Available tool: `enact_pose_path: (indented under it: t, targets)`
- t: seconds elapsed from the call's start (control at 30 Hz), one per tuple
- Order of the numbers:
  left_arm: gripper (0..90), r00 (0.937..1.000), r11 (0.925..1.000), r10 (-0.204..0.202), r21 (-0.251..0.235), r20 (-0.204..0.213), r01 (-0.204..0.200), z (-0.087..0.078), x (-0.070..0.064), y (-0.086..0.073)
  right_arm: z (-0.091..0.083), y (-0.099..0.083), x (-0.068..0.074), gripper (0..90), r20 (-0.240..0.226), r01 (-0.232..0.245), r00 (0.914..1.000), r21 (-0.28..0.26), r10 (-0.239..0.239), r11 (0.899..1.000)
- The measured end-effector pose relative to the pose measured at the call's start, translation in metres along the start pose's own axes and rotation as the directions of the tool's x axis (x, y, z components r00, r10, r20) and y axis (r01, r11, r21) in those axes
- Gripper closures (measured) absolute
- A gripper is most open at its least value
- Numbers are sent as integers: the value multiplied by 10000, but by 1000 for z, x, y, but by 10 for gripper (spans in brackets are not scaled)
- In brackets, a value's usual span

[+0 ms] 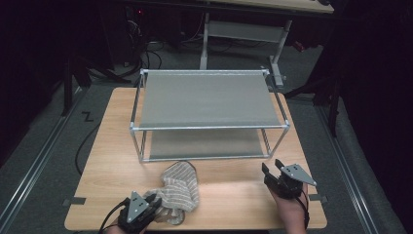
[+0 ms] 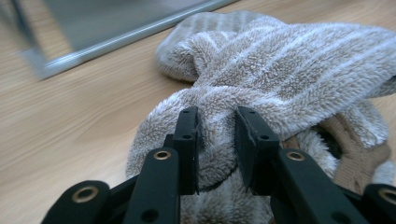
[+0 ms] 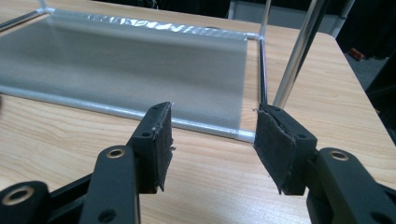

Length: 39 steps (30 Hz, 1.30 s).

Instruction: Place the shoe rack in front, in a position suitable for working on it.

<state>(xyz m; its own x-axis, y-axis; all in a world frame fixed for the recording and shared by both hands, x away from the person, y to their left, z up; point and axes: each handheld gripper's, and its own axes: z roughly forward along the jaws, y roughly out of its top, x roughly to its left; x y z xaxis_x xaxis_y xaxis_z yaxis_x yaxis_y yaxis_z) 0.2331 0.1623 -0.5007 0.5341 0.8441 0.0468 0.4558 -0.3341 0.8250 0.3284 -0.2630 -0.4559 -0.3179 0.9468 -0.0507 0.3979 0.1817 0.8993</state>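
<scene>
From above, my left claw (image 1: 152, 201) grips the striped towel (image 1: 178, 191) bunched near the bench's (image 1: 107, 146) front edge, left of centre, while my right claw (image 1: 273, 169) hovers apart by the front right corner, short of the two-tier rack (image 1: 209, 127). Along my left claw (image 2: 215, 128), the jaws pinch a fold of the fleecy towel (image 2: 280, 60), which lies crumpled on the wood. Along my right claw (image 3: 212, 140), the jaws stand spread with nothing between them, facing the rack's lower shelf (image 3: 126, 74). The towel is seized but not lifted; both shelves are bare, so I judge the placing is all still to do.
</scene>
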Motion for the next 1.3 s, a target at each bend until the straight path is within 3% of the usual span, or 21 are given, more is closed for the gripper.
enact_pose_path:
  t: [0.1, 0.13, 0.17, 0.3, 0.4, 0.5, 0.67, 0.77, 0.9, 1.0, 1.1, 1.17, 1.23, 1.3]
  targets:
    - [718, 9989, 9990, 436, 41, 188, -437, 19, -13, 15, -1, 0, 1, 458, -60, -19, 10000, 16, 19, 10000]
    - [718, 9968, 9972, 741, 67, 307, -743, 34, -22, 26, -3, 0, 1, 457, -96, -85, 9999, -30, 84, 10000]
    - [718, 9968, 9972, 741, 67, 307, -743, 34, -22, 26, -3, 0, 1, 457, -96, -85, 9999, -30, 84, 10000]
    - [719, 9928, 9943, 1064, 22, 552, -1067, 65, -37, 46, -6, -2, 4, 470, -246, -7, 9997, 25, 8, 10000]
    - [719, 9915, 9941, 1086, -47, 721, -1085, 82, -44, 58, -8, -4, 8, 480, -461, 19, 9989, 123, -13, 9999]
    - [723, 9893, 9943, 1067, -135, 996, -1058, 93, -53, 66, -11, -5, 16, 486, -677, 190, 9975, 151, -180, 9997]
    - [718, 9802, 9902, 1395, -223, 1407, -1378, 103, -75, 74, -15, -6, 32, 527, -1202, 530, 9914, 125, -512, 9985]
    - [666, 9767, 9889, 1486, -261, 1550, -1463, 108, -83, 79, -17, -8, 44, 560, -1576, 730, 9851, 198, -690, 9971]
    - [526, 9803, 9928, 1138, -545, 1616, -1063, 93, -74, 81, -20, -13, 57, 529, -2042, 834, 9762, 405, -735, 9957]
    - [505, 9821, 9888, 1317, -883, 1347, -1205, 71, -63, 75, -22, -15, 69, 426, -2462, 939, 9660, 502, -788, 9943]
    - [490, 9852, 9864, 1456, -898, 902, -1375, 51, -48, 63, -18, -16, 81, 274, -2808, 1278, 9540, 638, -1051, 9897]
    - [489, 9911, 9880, 1237, -989, 486, -1184, 40, -35, 53, -13, -18, 88, 202, -2824, 1434, 9525, 865, -1138, 9859]
    - [488, 9975, 9924, 576, -1113, 415, -527, 33, -20, 42, -6, -19, 91, 156, -2818, 1564, 9518, 1062, -1211, 9820]
    - [491, 9992, 9949, 228, -990, 316, -196, 30, -9, 35, 2, -20, 91, 136, -2862, 1591, 9513, 1364, -1148, 9778]
